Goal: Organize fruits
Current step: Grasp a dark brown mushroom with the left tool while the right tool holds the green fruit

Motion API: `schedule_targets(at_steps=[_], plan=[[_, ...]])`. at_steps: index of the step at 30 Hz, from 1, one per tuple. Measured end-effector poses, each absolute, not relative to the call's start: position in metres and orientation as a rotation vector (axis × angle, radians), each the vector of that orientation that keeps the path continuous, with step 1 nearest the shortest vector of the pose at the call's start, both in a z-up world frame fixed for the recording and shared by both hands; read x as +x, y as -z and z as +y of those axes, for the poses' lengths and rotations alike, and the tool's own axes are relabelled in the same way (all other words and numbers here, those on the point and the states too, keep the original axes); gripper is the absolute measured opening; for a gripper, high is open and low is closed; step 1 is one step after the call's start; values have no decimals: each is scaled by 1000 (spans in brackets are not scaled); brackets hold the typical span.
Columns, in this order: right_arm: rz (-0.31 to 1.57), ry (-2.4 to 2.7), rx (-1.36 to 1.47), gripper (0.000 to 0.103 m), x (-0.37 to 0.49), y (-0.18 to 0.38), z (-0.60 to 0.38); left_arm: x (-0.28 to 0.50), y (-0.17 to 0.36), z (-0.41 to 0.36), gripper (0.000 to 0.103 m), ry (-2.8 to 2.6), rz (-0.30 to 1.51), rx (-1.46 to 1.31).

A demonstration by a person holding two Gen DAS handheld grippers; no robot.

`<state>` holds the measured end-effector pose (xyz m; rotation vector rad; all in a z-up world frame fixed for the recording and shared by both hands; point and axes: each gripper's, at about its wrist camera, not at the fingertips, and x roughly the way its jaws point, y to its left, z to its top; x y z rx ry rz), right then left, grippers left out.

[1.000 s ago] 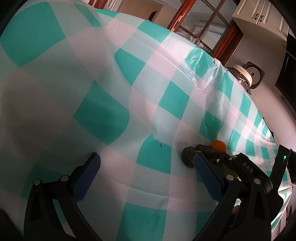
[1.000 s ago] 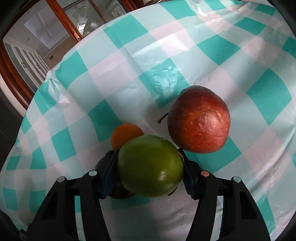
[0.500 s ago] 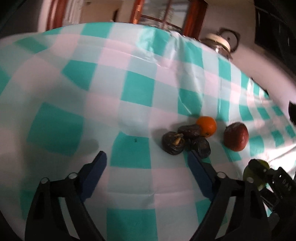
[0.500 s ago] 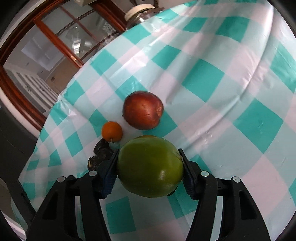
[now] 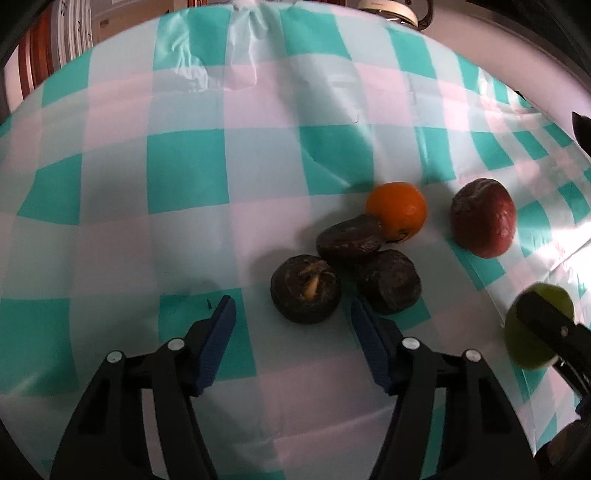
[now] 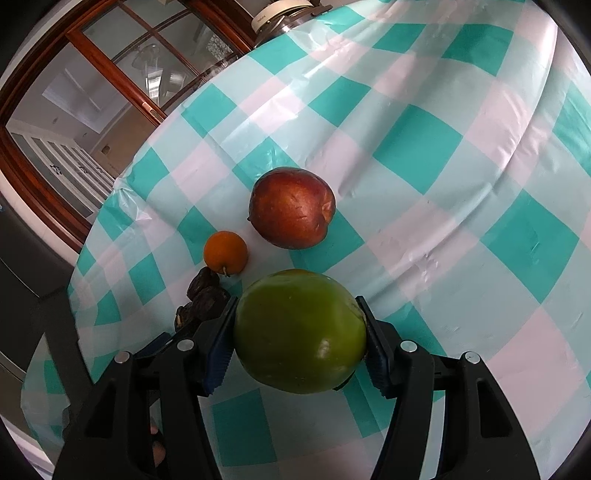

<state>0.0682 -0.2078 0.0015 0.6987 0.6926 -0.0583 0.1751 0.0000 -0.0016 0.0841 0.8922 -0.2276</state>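
My right gripper (image 6: 297, 334) is shut on a green apple (image 6: 300, 330) and holds it above the checked tablecloth (image 6: 424, 147). Beyond it lie a red apple (image 6: 291, 206) and a small orange (image 6: 225, 253), with dark wrinkled fruits (image 6: 205, 295) to the left. In the left wrist view, three dark wrinkled fruits (image 5: 306, 293) cluster beside the orange (image 5: 397, 210) and the red apple (image 5: 483, 217). My left gripper (image 5: 293, 314) hovers just short of the nearest dark fruit, its jaws closing with nothing between them. The held green apple (image 5: 532, 332) shows at the right edge.
A white appliance (image 6: 280, 14) stands past the table's far edge, in front of a wood-framed glass door (image 6: 110, 85). The tablecloth (image 5: 184, 166) stretches bare to the left of the fruits and is wrinkled near its far edge.
The left gripper has rolled and swung toward the dark fruits, and its jaws have narrowed. The right gripper has carried the green apple back from the red apple and orange.
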Motion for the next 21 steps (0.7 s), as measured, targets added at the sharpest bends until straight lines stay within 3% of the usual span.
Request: schedule_targets(at_steps=[7, 15, 21], plan=[[701, 57, 696, 60, 69, -1, -206, 191, 4, 4, 59, 208, 900, 76], [686, 58, 660, 60, 70, -3, -201, 188, 4, 2, 41, 222, 892, 79], [666, 47, 653, 60, 69, -4, -202, 180, -5, 12, 40, 157, 834, 41]])
